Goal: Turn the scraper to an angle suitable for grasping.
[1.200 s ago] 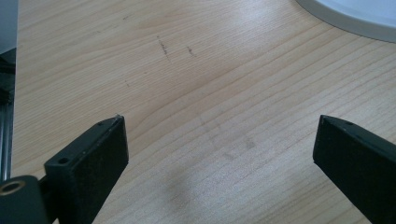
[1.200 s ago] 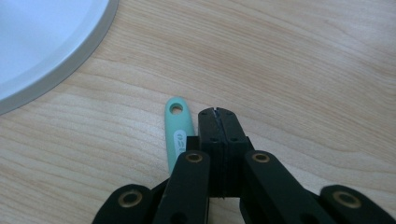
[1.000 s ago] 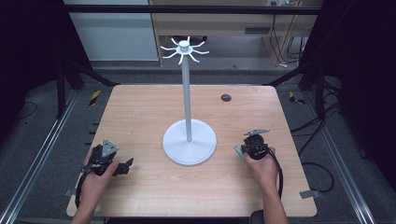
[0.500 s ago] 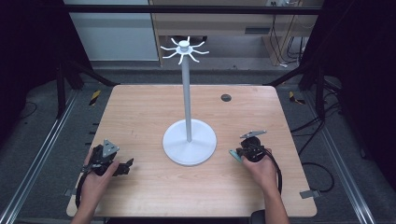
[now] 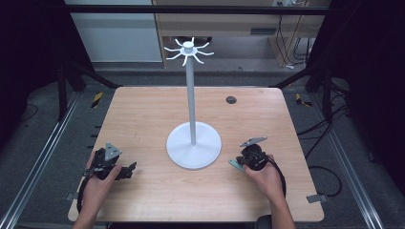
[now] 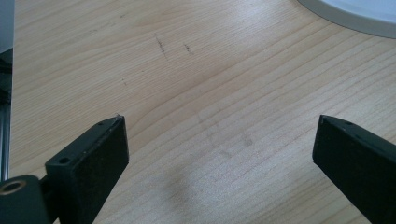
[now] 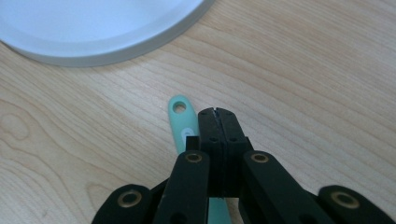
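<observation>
In the high view a white stand (image 5: 193, 143) rises at the centre of the wooden table (image 5: 143, 114), with the left gripper (image 5: 125, 171) at lower left and the right gripper (image 5: 237, 163) at lower right. The left gripper view shows its jaws spread wide over bare wood. The right gripper view shows its jaws pressed together above a mint-green handle (image 7: 181, 122) lying just beside them, its holed end towards the stand's base at the upper left of the frame

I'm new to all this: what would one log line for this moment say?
left gripper: open, above bare table | right gripper: shut, beside mint handle | white stand: upright, centre
</observation>
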Motion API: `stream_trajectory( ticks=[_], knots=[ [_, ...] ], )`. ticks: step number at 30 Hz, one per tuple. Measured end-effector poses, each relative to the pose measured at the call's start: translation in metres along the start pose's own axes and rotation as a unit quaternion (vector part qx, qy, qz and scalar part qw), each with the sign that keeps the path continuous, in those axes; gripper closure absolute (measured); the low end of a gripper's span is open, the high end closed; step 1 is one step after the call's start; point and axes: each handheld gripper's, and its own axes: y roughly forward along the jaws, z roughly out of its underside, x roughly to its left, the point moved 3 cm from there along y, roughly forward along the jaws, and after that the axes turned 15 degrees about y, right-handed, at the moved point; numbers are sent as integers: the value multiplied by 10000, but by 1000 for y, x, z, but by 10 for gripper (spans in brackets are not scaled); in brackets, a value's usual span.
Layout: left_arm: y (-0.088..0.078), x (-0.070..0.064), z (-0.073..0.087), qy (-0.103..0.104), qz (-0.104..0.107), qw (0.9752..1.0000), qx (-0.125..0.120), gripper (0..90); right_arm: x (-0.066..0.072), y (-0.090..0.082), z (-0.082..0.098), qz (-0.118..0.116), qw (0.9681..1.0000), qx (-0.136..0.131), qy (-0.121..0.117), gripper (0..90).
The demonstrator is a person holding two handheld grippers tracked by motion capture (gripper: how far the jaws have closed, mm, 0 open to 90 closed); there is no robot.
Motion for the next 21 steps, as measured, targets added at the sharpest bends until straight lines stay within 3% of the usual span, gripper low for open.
stream_trajectory(
  ticks=[3,11,17,21],
  knots=[
    [0,0,0,-5,-6,10000,11,33,7,-7,-3,25,9997,-144,-171,900],
    [-1,1,2,-25,-25,10000,9,33,17,-9,-12,129,9989,42,-457,900],
    [-2,1,2,-31,-18,10000,5,32,26,-10,-22,352,9940,522,-894,875],
    [-2,1,2,-30,-7,10000,-3,33,29,-8,-25,402,9908,802,-1015,822]
  ],
)
